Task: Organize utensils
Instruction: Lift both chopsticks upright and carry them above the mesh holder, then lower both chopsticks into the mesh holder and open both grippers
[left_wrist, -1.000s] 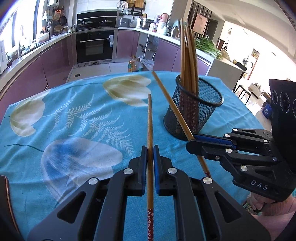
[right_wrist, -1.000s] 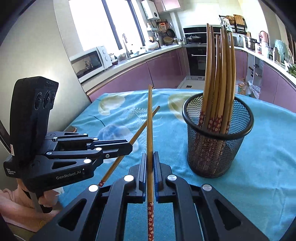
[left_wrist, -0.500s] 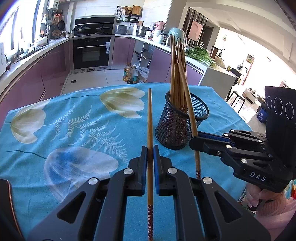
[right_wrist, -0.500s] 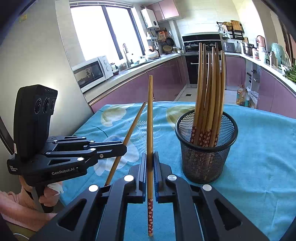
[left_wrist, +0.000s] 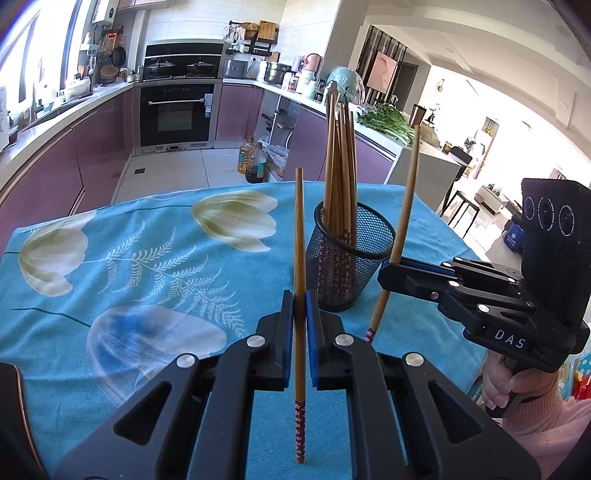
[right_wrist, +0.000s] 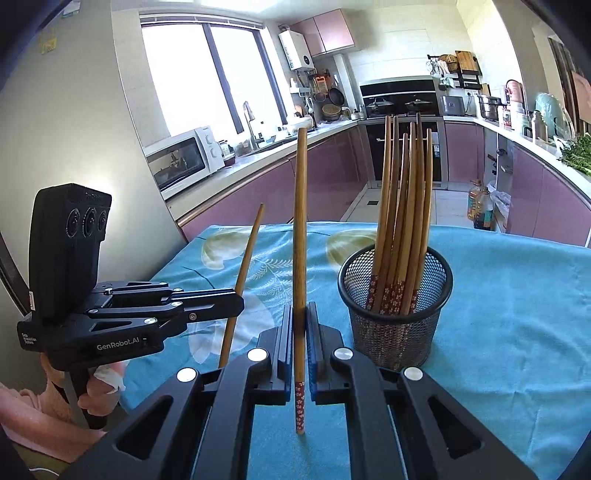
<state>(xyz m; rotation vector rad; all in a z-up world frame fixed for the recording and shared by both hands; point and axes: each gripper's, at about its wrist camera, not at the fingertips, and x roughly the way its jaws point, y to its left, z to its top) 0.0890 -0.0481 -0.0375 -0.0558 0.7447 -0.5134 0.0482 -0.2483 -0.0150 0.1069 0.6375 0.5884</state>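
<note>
2 chopsticks are up off the blue tablecloth (left_wrist: 110, 258), 1 per gripper. On the left, the left gripper (left_wrist: 300, 306) is clamped on a chopstick (left_wrist: 299, 236), pinched low above its red patterned end. Further right, the mesh cup (left_wrist: 351, 266) holds the rest upright. Rightmost, the right gripper (left_wrist: 388, 266) is clamped on its own chopstick (left_wrist: 404, 206). Light, stiff and smooth, they could probably pivot in the pads; a grip nearer mid-length looks steadier.
</note>
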